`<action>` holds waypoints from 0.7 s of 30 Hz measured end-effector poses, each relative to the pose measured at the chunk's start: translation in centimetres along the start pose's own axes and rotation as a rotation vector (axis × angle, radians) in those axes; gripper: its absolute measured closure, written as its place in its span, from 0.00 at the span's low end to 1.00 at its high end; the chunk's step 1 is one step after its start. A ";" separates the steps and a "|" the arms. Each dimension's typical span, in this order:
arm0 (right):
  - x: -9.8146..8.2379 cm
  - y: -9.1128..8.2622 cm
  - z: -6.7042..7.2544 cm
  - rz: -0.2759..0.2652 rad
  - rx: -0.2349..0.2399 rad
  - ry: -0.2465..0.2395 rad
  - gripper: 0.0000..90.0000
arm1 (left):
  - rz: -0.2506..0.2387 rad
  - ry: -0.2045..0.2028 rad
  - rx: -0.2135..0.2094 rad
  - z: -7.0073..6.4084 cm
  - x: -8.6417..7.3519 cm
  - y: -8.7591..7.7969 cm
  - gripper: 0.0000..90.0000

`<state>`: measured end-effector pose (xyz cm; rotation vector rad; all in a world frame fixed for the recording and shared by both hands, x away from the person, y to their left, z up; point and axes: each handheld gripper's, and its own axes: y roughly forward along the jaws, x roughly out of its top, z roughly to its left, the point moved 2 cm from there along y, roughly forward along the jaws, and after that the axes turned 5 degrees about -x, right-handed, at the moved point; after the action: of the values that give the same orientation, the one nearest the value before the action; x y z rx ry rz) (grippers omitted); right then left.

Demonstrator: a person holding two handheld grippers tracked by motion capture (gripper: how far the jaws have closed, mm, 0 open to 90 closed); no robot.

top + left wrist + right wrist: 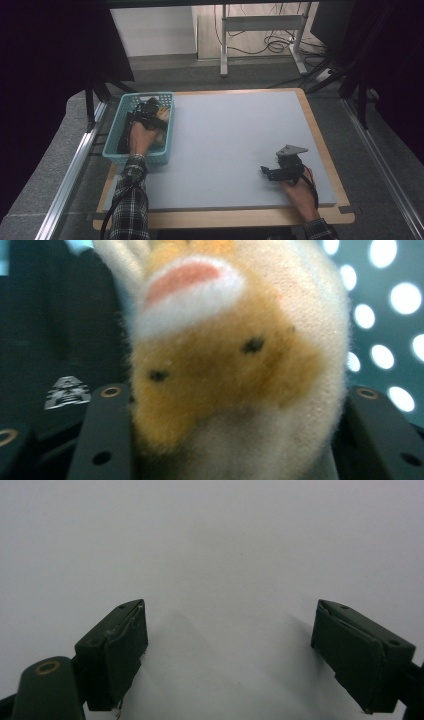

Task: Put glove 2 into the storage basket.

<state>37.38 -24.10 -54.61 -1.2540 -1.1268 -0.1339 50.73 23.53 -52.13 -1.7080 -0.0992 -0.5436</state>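
The turquoise basket (112, 150) stands at the near left corner of the grey table (235, 145), its perforated walls rising around a dark load. Inside it, against the wall that faces the middle of the table, lies a plush toy (161, 120) of tan and cream fur. The rest of the basket, towards its outer wall, holds black items that are too dark to name.

The left gripper (145, 112) is down inside the basket, the person's hand (140, 137) just behind it and a plaid sleeve (130, 200) trailing back over the basket's near rim. In the left gripper view the plush toy (235, 370) sits right between the two black fingers (102, 435): an orange-brown patch with two small dark dots, a pink and white mark above, cream fur below. The fur bulges against both fingers, so they are clenched on the toy, with the basket wall's round holes (385, 355) bright behind it.

The right gripper (272, 172) rests well apart from the basket, near the table's near right corner, held by the other hand (300, 192). In the right gripper view its fingers (120, 650) stand spread wide over bare grey table (225, 555), released, with nothing between them.
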 end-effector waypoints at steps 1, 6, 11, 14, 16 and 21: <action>0.0 0.0 0.0 0.000 0.000 0.000 0.16 | 0.022 0.004 -0.010 -0.1 0.0 0.3 0.44; 0.0 0.0 0.0 0.000 0.000 0.000 0.16 | 0.069 -0.041 -0.045 0.5 -0.2 0.6 0.35; 0.0 0.0 0.0 0.000 0.000 0.000 0.16 | 0.078 -0.047 -0.098 0.8 -0.7 -0.4 0.16; 0.0 0.0 0.0 0.001 -0.001 -0.001 0.16 | 0.060 -0.027 -0.093 0.5 -0.9 -1.6 0.09; 0.0 0.0 0.0 0.002 -0.001 -0.001 0.17 | 0.041 -0.011 -0.088 0.5 -0.9 -2.6 0.09; 0.0 0.0 0.0 0.001 -0.001 -0.001 0.16 | -0.055 -0.012 -0.094 1.0 -1.0 -5.2 0.20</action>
<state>37.38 -24.10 -54.61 -1.2559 -1.1268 -0.1329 48.30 25.81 -47.96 -1.8046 -0.1308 -0.5866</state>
